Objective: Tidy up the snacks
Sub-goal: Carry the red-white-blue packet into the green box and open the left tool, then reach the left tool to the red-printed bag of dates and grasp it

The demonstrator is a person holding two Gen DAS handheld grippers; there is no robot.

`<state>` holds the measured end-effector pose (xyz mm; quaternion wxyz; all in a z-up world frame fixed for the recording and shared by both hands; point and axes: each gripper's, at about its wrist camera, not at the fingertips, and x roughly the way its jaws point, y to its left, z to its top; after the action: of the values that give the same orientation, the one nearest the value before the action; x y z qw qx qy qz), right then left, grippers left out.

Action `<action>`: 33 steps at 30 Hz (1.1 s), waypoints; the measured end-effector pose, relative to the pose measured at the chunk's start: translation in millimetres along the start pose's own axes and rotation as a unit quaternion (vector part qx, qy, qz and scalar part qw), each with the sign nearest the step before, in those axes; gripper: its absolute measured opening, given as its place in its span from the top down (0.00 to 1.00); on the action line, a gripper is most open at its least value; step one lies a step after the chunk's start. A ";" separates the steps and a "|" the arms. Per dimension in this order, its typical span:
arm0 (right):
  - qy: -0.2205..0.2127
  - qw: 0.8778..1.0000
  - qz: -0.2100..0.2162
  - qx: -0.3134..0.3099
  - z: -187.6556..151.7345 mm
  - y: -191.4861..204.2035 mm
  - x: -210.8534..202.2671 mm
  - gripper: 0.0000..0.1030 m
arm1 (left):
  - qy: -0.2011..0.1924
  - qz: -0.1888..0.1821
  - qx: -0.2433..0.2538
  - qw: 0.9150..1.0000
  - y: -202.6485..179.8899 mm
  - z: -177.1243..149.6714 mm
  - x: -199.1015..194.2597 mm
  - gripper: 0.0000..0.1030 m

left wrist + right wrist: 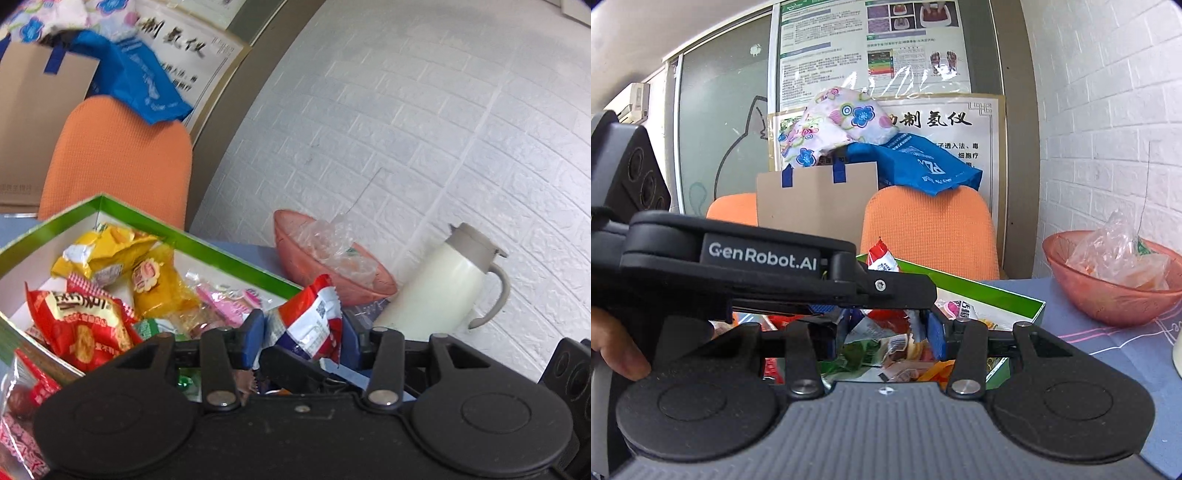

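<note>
Left gripper (302, 334) clamps red-white snack packet (314, 317); right gripper (882, 338) apparently empty, half-open. Blue tablecloth (1108, 354), brick wall (406, 110).

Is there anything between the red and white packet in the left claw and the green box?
Nothing visible. The left claw grips the packet just above the green box edge; the box is open, with other snacks inside.

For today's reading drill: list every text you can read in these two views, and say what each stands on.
"GenRobot.AI": on the left gripper, seen from the right wrist.
"制氢仪": sign behind the chairs.
"PZA", upside down: blue bag.
Green poster: too small to read.
Snack packets in the green box: blurred.
</note>
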<state>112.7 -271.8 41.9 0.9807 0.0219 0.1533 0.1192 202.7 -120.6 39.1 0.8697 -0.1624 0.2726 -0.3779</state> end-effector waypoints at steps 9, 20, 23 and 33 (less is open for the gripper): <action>0.023 0.999 -0.032 -0.037 -24.1 3.7 12.2 0.00 | 0.016 0.026 0.020 0.999 0.1 -26.3 1.0 0.00; -0.019 0.999 -0.018 -0.031 -18.0 18.7 -36.8 0.00 | -0.093 0.073 -0.034 0.992 8.8 -33.9 -100.5 0.00; -0.017 0.999 0.009 -0.028 -22.0 29.2 -45.9 0.00 | -0.101 0.121 -0.040 0.987 27.4 -49.7 -124.1 0.00; 0.038 0.996 0.068 -0.036 -39.6 70.5 -42.6 0.00 | -0.047 0.174 -0.049 0.982 78.5 -48.9 -111.5 0.00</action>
<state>45.2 -213.3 22.4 0.9640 -0.0080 0.1844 0.1916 155.1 10.8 0.9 0.9251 -0.1723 0.2735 -0.1991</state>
